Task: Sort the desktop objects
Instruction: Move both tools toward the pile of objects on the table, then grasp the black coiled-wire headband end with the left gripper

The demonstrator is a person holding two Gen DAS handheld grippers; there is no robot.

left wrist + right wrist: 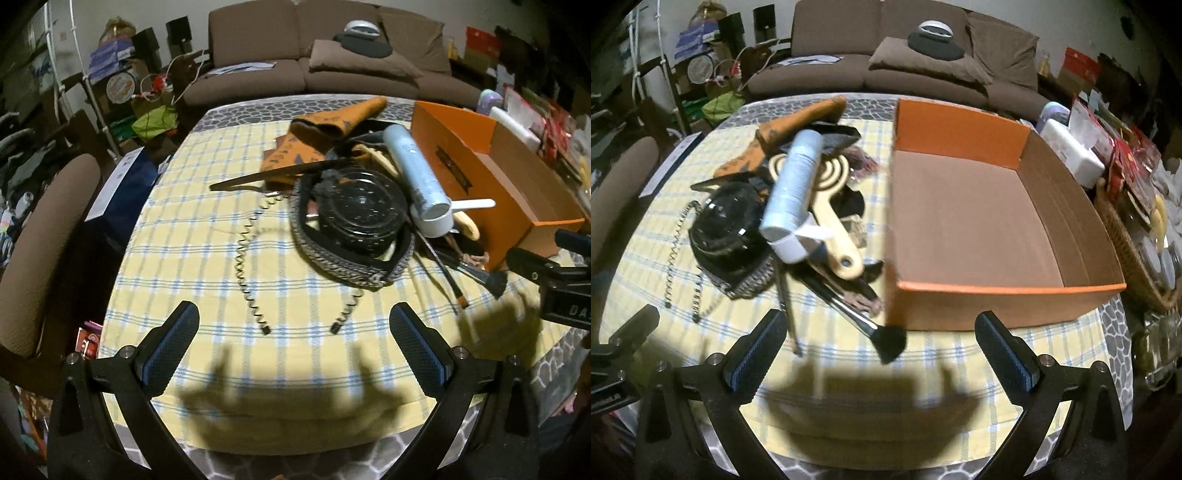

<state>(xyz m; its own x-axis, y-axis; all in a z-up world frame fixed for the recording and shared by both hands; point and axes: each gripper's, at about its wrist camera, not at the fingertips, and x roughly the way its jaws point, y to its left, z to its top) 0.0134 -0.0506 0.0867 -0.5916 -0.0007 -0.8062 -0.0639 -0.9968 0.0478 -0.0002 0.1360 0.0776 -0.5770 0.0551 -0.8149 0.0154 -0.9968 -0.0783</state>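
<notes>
A pile of objects lies on the yellow checked tablecloth: a black round case ringed by a woven headband, a spiral wire headband, a pale blue spray can, an orange cloth and a makeup brush. The can lies over a cream comb. An empty orange box stands to the right of the pile. My left gripper is open and empty, above the cloth in front of the spiral headband. My right gripper is open and empty, just before the brush head and the box's near wall.
A brown sofa stands behind the table, and a brown chair at its left. A wicker basket and a white box crowd the table's right edge. The right gripper's body shows at the right of the left wrist view.
</notes>
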